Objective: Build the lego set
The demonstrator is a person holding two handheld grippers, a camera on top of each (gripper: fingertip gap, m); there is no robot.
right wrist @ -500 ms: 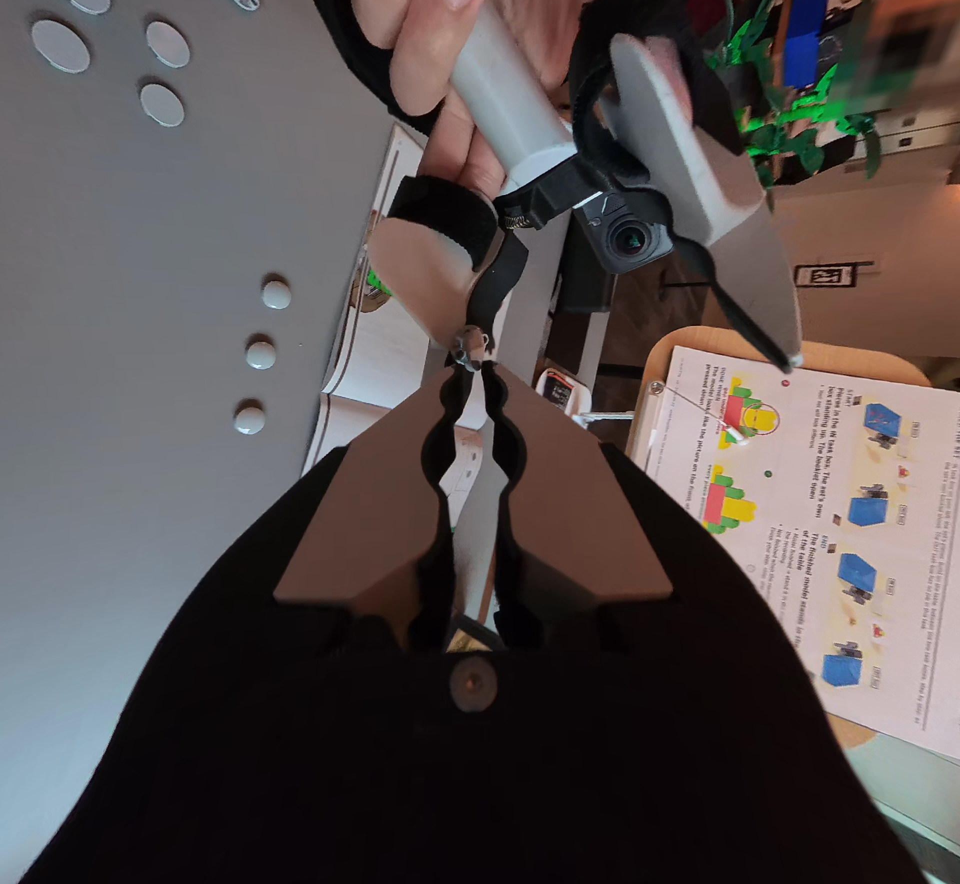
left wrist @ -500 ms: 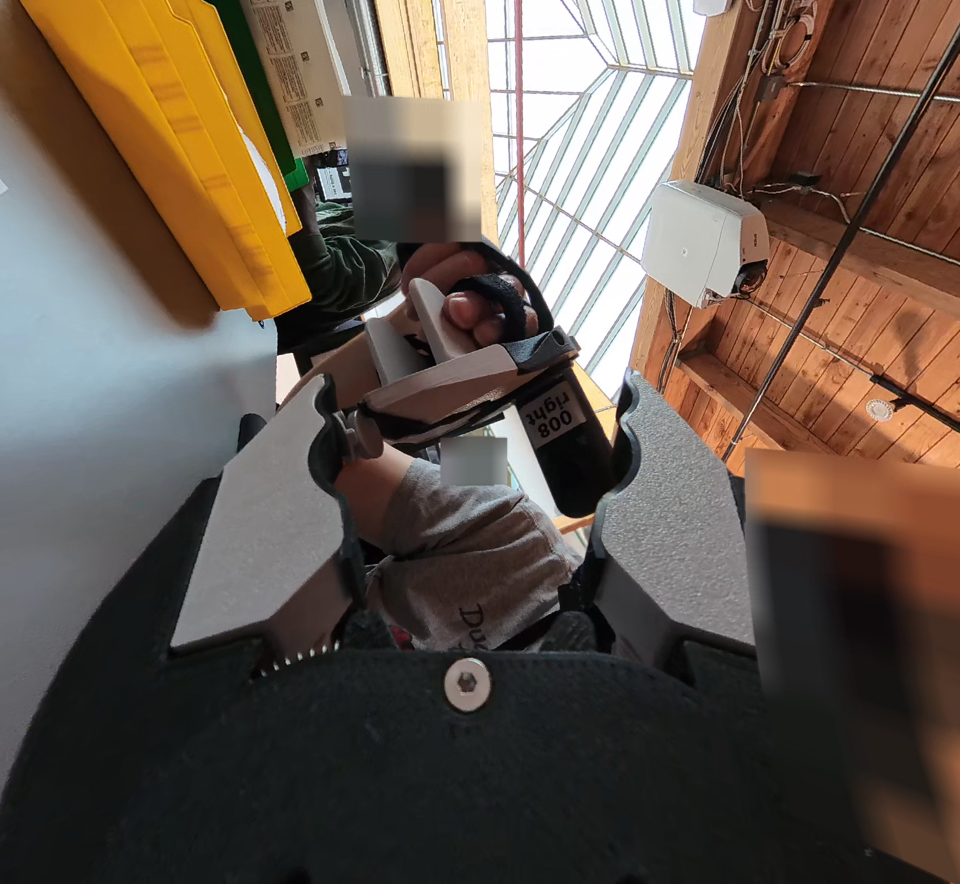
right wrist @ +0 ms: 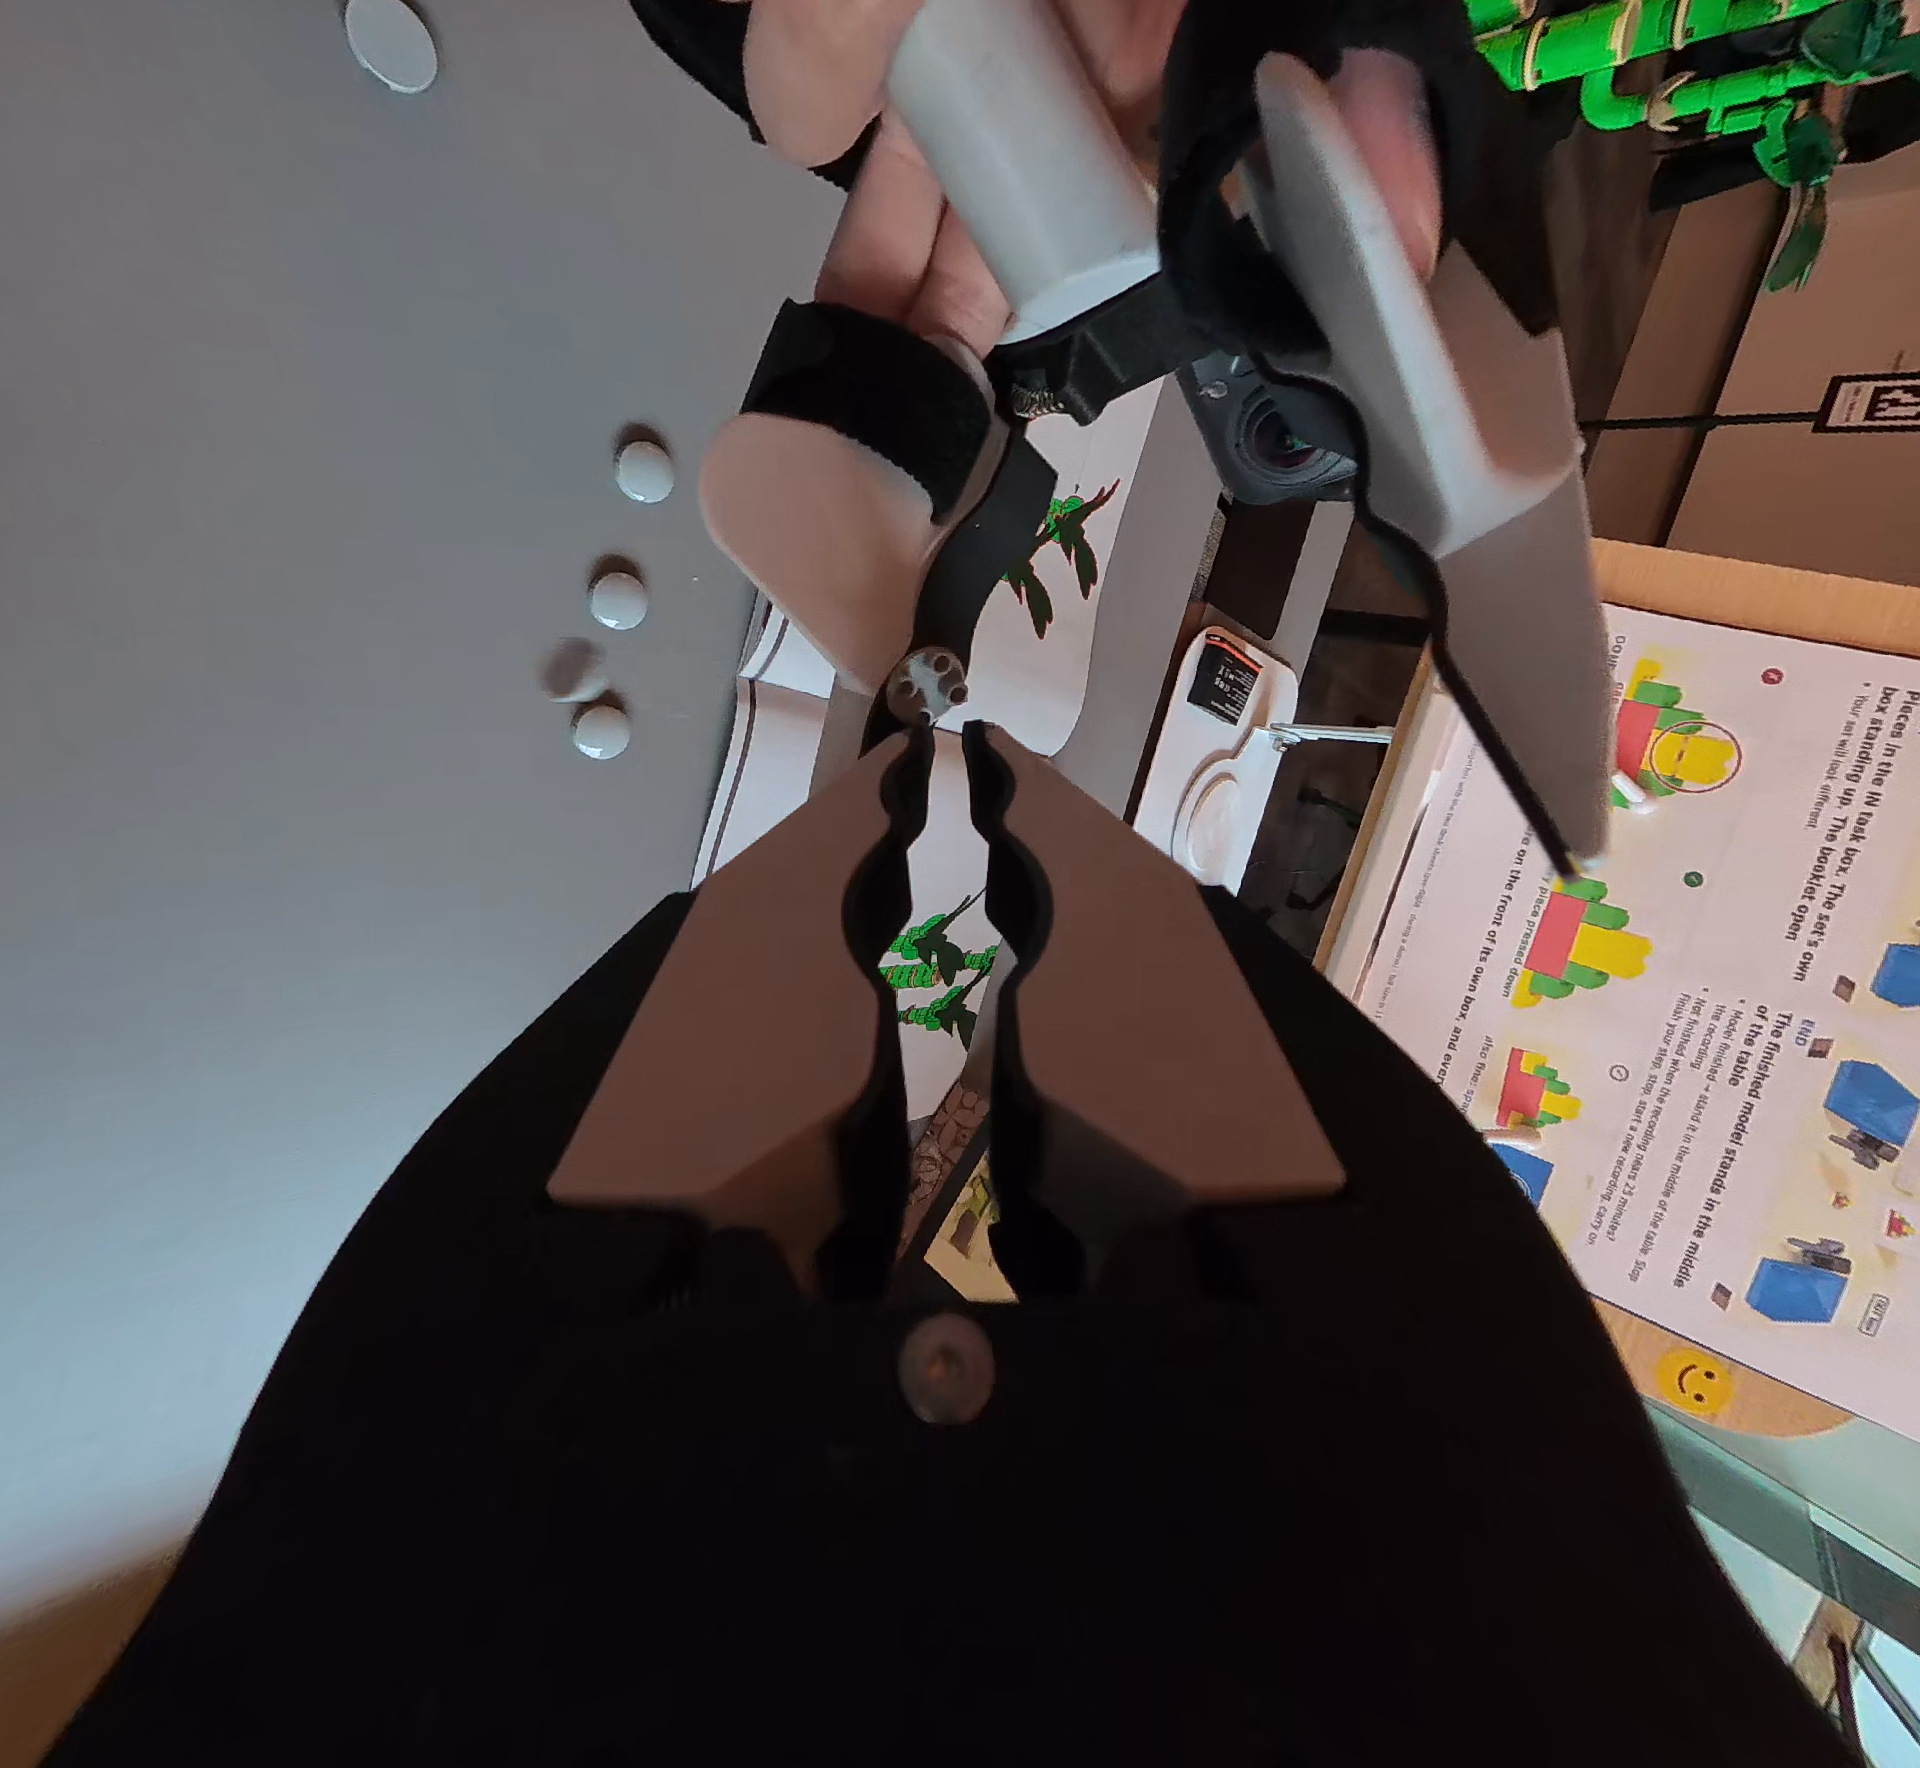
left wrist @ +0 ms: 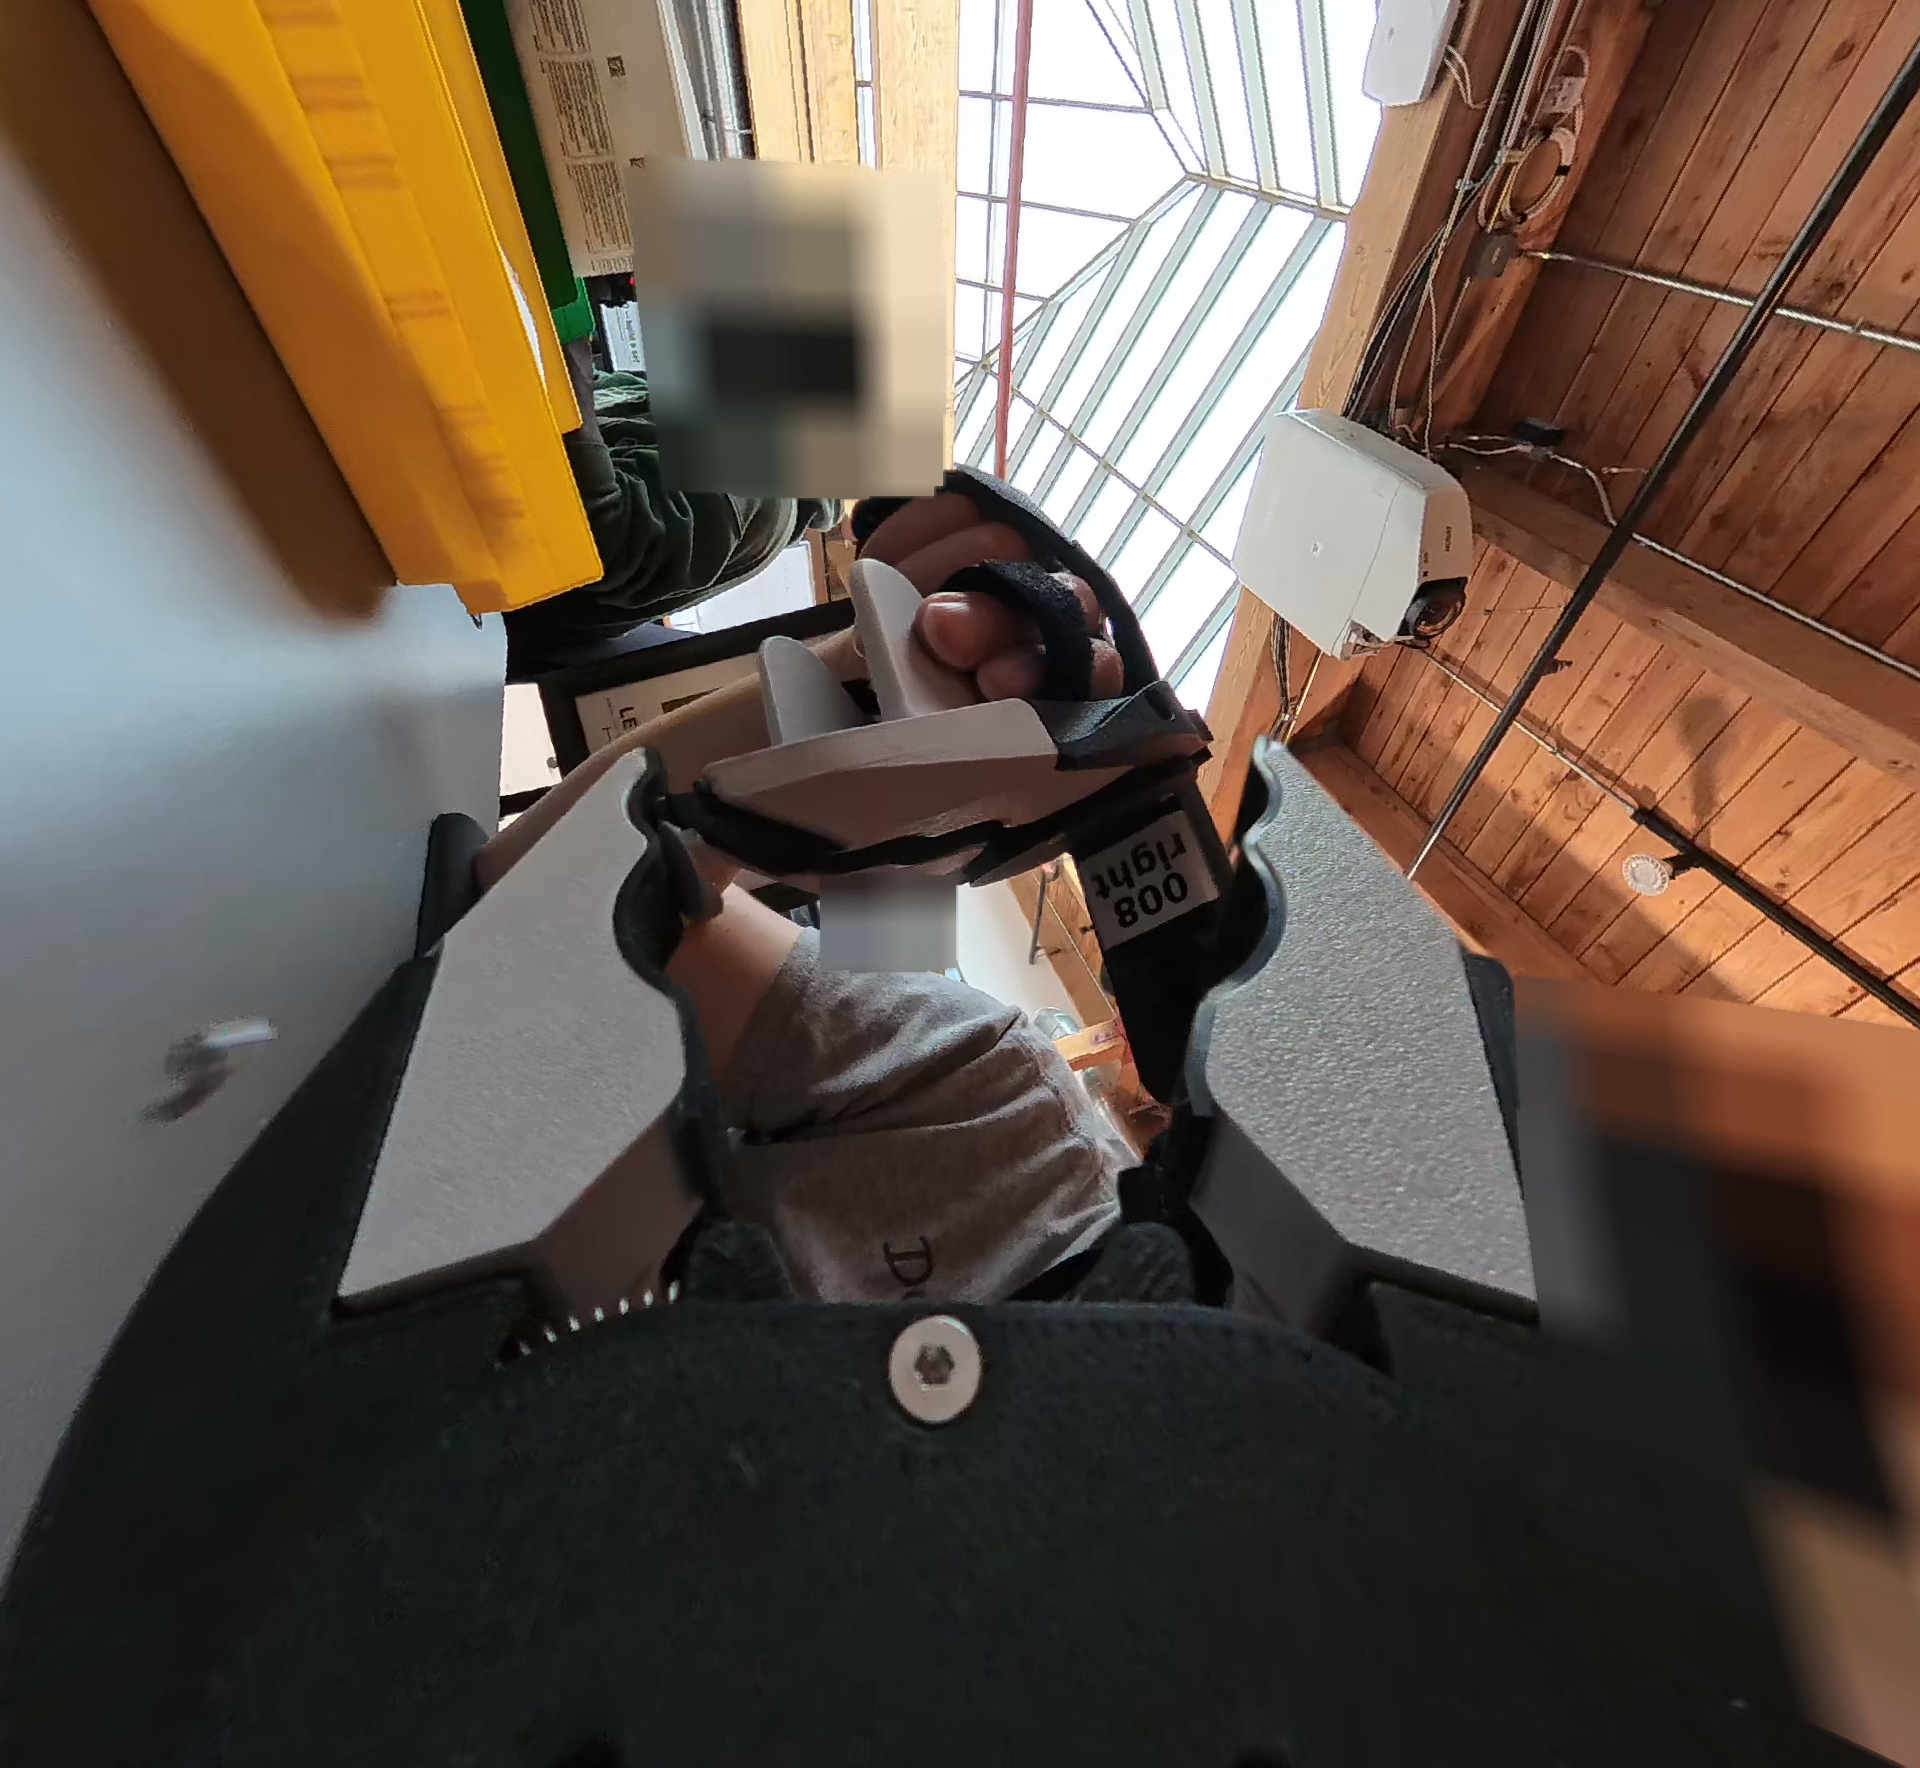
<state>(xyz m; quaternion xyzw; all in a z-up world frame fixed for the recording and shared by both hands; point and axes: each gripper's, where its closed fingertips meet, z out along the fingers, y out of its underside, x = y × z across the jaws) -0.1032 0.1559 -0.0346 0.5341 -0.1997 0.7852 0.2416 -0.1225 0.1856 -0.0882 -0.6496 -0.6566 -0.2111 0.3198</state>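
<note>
My right gripper is nearly closed, its tips pinching a small grey round lego piece with holes. The piece touches the tip of one finger of my left gripper, which is wide open and empty. In the left wrist view my left gripper frames the hand-held right gripper, whose tips sit by the left finger. A blurred small grey piece shows by the grey domes; it also shows in the left wrist view.
Grey table carries flat round grey tiles. An open booklet, a printed sheet on a cardboard box and a green lego plant model lie beyond. A yellow bin and a person's green sleeve are across. The grippers' ends are close to 5 cm from one another.
The two grippers have come closer together. A blurred small grey piece has appeared beside the three domes on the table. The round piece stays at my right tips.
</note>
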